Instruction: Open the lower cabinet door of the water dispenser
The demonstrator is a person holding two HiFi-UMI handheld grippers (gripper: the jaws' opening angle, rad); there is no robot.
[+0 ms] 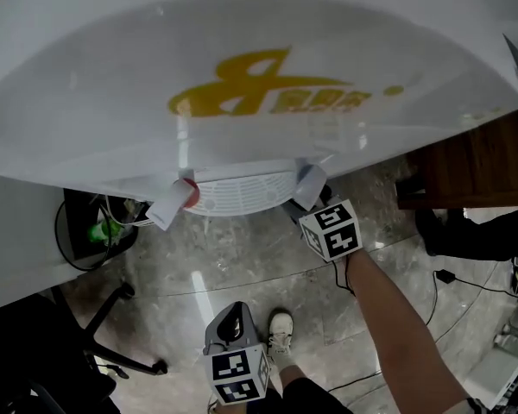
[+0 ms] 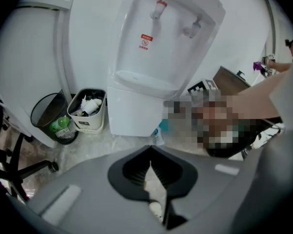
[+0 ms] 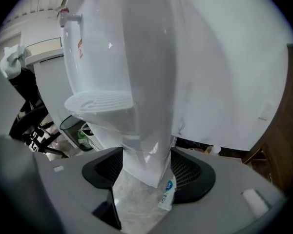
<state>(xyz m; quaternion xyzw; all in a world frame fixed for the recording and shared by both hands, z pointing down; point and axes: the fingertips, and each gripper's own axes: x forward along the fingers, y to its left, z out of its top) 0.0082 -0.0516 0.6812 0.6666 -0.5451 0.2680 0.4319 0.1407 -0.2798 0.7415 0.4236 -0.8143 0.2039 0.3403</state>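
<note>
The white plastic water dispenser's lower cabinet door (image 2: 135,115), low ahead of us, is shut and untouched; all the opening remains. Our right tool (image 3: 147,179) stands wide, empty; our left tool (image 2: 150,165) is pinched together, empty.

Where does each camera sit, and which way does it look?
Head view: on the head, looking steeply down onto the water dispenser; shows left gripper, right gripper, forearm, shoe.
Left gripper view: on that gripper, facing the dispenser's front; its shut jaws show.
Right gripper view: beside the dispenser's lower corner; its open jaws show.
Shared: all three see the drip tray.
</note>
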